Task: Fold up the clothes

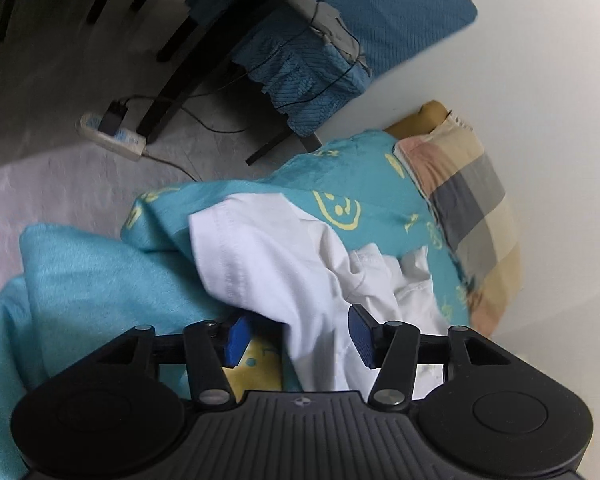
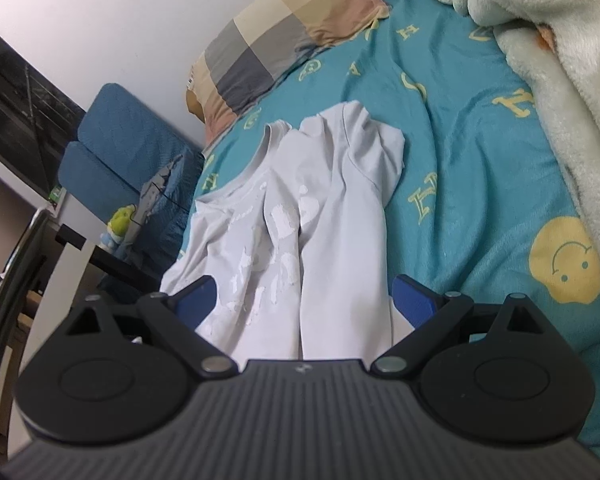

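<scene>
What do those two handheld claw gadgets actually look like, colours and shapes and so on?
Both look alike. The left gripper and the right gripper each have a dark grey ribbed plastic body with a small logo, two round black discs at the sides, black linkage bars joined by silver pins, and blue ridged fingertips. No cables or sleeves show.

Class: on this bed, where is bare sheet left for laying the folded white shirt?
Free: teal sheet between the white shirt and the fleece blanket. Crowded: by the checked pillow, where the shirt's collar lies close.
</scene>
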{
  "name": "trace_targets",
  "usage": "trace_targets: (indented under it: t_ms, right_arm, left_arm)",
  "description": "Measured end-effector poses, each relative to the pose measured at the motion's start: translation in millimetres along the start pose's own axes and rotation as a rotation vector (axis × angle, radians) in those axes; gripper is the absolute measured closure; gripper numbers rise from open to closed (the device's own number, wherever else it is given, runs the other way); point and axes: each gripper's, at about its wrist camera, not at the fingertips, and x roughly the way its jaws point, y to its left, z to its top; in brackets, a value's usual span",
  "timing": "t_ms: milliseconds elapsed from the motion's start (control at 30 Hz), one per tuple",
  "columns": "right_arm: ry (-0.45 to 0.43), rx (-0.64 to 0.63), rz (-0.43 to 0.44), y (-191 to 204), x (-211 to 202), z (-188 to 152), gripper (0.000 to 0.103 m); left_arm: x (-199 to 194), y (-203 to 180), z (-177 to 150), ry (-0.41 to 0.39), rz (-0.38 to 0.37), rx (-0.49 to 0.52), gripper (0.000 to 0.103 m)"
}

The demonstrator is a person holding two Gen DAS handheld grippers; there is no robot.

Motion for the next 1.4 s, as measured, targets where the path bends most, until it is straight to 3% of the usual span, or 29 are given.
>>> trace_targets:
  t_ms: [67,100,133,167,367,600,767,833,1000,1100,1267,1400]
  right_arm:
    - [0.012,-0.003,-0.009,-1,3,-2,0.007]
    - [0.016,-0.004,-0.013,-1,5,-3,0.007]
    - [0.019,-0.004,-0.018,-2,6,-3,0.007]
    - [0.022,-0.007,-0.024,-2,7,-4,0.007]
    - [0.044,-0.006,-0.045,-5,16,-7,0.007]
    - [0.048,-0.028,-0.06,-6,20,-7,0.007]
    - [0.043,-0.044,-0.075,-5,22,-5,0.007]
    - [0.041,-0.051,-0.08,-4,22,-4,0.007]
    - [0.032,-0.068,-0.09,-3,22,0,0.007]
    - [0.02,-0.072,-0.079,-3,15,2,0.007]
    - [-0.009,-0.085,-0.066,1,-1,5,0.007]
    - [-0.067,-0.109,-0.088,3,-18,8,0.007]
  left_arm:
    - [-2,7,3,-0.017,-0.03,-0.047,0.052]
    - [-3,11,5,-0.028,-0.046,-0.069,0.063]
    - [-3,11,8,-0.037,-0.049,-0.075,0.085]
    - [-4,10,11,-0.042,-0.04,-0.064,0.097]
    - [-18,-16,26,-0.086,-0.039,0.052,0.099]
    - [-15,-10,37,-0.114,0.082,0.148,0.1]
    - [-13,-6,45,-0.135,0.169,0.216,0.098]
    - [-16,-6,44,-0.128,0.194,0.242,0.084]
    - [-57,-22,16,0.009,0.189,0.302,0.062]
    - [-95,-30,-17,0.134,0.227,0.357,0.05]
    - [-149,-35,-87,0.345,0.313,0.403,0.043]
    - [-165,-35,-135,0.434,0.437,0.432,0.042]
